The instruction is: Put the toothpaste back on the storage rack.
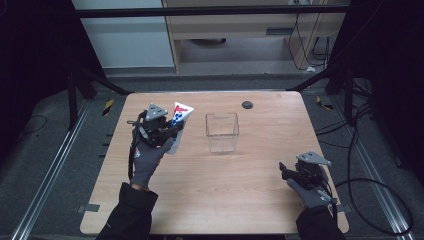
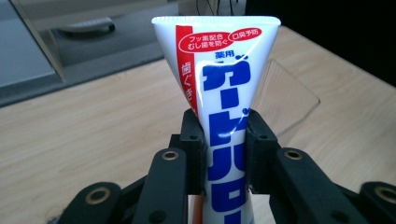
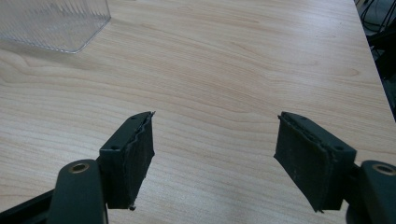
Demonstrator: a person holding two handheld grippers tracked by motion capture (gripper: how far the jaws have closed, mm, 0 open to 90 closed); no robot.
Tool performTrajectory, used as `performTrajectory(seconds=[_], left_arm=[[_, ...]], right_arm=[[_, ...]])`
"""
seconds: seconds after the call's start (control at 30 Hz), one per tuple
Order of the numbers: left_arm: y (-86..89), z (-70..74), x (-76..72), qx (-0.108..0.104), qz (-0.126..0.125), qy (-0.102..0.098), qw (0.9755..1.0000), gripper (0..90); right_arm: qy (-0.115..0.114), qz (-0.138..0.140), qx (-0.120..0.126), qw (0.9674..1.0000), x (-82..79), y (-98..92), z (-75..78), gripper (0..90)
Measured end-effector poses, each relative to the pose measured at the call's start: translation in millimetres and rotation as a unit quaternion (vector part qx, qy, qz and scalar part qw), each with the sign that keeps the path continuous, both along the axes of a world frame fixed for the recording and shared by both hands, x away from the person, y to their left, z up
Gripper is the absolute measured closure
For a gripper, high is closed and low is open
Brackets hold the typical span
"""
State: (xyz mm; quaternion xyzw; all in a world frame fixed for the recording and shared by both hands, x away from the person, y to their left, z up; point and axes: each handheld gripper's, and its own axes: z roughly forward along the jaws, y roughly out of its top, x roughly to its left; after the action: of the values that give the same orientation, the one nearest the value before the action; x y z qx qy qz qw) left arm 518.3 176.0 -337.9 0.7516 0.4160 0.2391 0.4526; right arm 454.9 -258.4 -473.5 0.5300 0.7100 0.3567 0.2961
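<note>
the left tool [image 2: 224, 135] is clenched on a toothpaste tube [image 2: 219, 93], its two black jaws pressing the tube's sides about midway along its length. in the left gripper view the tube's long axis runs straight up the frame, flat crimped end at the top centre, the rest dropping out of sight between the jaws at the bottom. the tube is white with a red band down its left side and big blue japanese characters down the middle; small red-outlined japanese labels sit near the crimp.

in the high view the left tool [image 1: 167, 131] sits left of centre, and the tube [image 1: 180, 116] slants toward the upper right, crimped end highest, held clear above the wooden counter [image 1: 240, 185]. just right of it stands a clear plastic box [image 1: 222, 131], near the frame's centre.

the right tool [image 3: 215, 158] is released, jaws wide apart over bare counter; in the high view it [image 1: 286, 172] sits at the lower right.
</note>
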Motion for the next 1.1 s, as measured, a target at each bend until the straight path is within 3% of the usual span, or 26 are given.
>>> performTrajectory(seconds=[0.2, 0.53, 0.7, 0.73, 1.0, 1.1], left_arm=[[-10.2, 4.1, 9.9, -0.037, 0.017, -0.027, 0.9988, 72.5], [-32.5, 0.7, 29.4, -0.092, 0.042, -0.059, 0.9931, 72.5], [-42.2, 1.7, 36.3, -0.100, 0.047, -0.065, 0.9918, 72.5], [-45.7, 1.3, 39.6, -0.109, 0.050, -0.066, 0.9906, 72.5], [-59.9, 3.0, 49.0, -0.119, 0.052, -0.074, 0.9888, 72.5], [-66.9, 3.2, 52.9, -0.118, 0.049, -0.071, 0.9893, 72.5]], right_arm=[[0.000, 0.002, 0.001, 1.0000, 0.3, 0.5, -0.2, 27.8], [-0.001, 0.001, 0.000, 1.0000, 1.2, 0.8, -1.1, 27.9], [-0.003, -0.002, 0.006, 1.0000, 0.9, 0.2, -0.6, 27.9], [-0.004, -0.001, 0.006, 1.0000, 0.8, -0.3, -0.4, 27.9], [-0.004, -0.003, 0.009, 0.9999, 1.1, -1.4, -0.8, 27.9], [-0.005, -0.003, 0.008, 0.9999, 1.2, -1.3, -0.8, 28.0]])
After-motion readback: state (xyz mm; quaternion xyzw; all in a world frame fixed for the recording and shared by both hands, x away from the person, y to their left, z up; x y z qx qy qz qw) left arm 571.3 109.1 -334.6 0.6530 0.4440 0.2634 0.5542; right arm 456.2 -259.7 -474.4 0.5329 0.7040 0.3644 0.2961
